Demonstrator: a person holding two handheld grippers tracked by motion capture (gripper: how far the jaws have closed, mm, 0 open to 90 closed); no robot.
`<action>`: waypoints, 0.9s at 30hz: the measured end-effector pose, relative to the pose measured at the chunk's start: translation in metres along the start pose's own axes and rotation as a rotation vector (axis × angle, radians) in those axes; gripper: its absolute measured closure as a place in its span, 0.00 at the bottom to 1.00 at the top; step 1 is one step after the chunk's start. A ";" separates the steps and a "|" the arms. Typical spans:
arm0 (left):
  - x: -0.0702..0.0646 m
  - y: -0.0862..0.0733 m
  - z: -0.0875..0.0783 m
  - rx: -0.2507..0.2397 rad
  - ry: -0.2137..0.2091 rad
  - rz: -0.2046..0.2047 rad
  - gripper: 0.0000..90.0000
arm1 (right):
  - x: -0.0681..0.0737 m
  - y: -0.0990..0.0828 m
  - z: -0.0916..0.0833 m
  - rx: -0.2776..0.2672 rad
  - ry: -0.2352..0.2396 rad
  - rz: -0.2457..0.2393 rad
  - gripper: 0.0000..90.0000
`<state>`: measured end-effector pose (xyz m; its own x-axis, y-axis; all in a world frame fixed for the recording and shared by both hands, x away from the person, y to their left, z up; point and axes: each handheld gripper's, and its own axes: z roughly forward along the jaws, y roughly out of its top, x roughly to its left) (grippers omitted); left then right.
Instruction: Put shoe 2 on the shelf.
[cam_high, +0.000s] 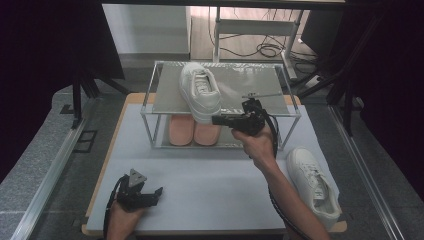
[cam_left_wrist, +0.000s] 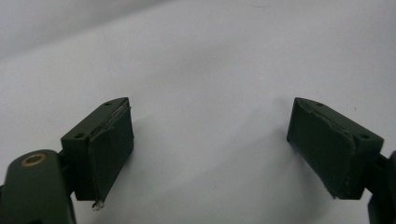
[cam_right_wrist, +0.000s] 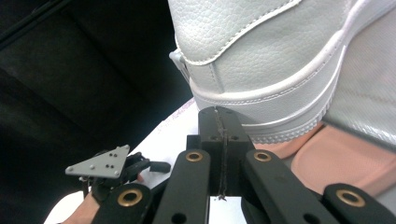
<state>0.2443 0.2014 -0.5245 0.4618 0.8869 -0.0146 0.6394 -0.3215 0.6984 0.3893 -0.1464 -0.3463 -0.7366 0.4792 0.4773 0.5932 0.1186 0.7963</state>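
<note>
The high view is dim and soft, with the sides sinking into near-black while the pale grey table top (cam_high: 200, 185) and the lit floor beyond catch most of the light. In the left gripper view, even overhead light falls on the white surface, and the dark green jaw pads (cam_left_wrist: 109, 149) cast faint, diffuse shadows and look slightly blurred. The right gripper view renders the white grained-leather sneaker (cam_right_wrist: 261, 51) brightly and fairly sharp, against a black, underexposed left half.

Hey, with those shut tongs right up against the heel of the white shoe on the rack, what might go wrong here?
1. The right tongs are shut, tips at the heel of the white shoe, whose heel end reaches the front edge of the rack. A sideways nudge might tip it off.
2. It could then drop toward the pink slippers below.
3. With nothing gripped, the shoe may skew rather than slide straight.
</note>
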 end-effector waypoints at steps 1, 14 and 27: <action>0.000 0.000 0.000 -0.001 0.000 0.000 0.16 | 0.000 0.002 0.004 0.005 0.000 -0.001 1.00; 0.000 0.000 0.000 0.000 0.001 0.001 0.16 | 0.000 0.017 0.036 0.030 -0.009 -0.020 1.00; 0.000 0.000 0.000 0.000 0.000 0.000 0.16 | 0.007 0.030 0.066 0.050 -0.003 -0.038 1.00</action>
<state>0.2443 0.2015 -0.5245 0.4621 0.8867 -0.0143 0.6394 -0.3220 0.6982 0.4235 -0.0817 -0.3437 -0.7580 0.4760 0.4459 0.5802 0.1799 0.7943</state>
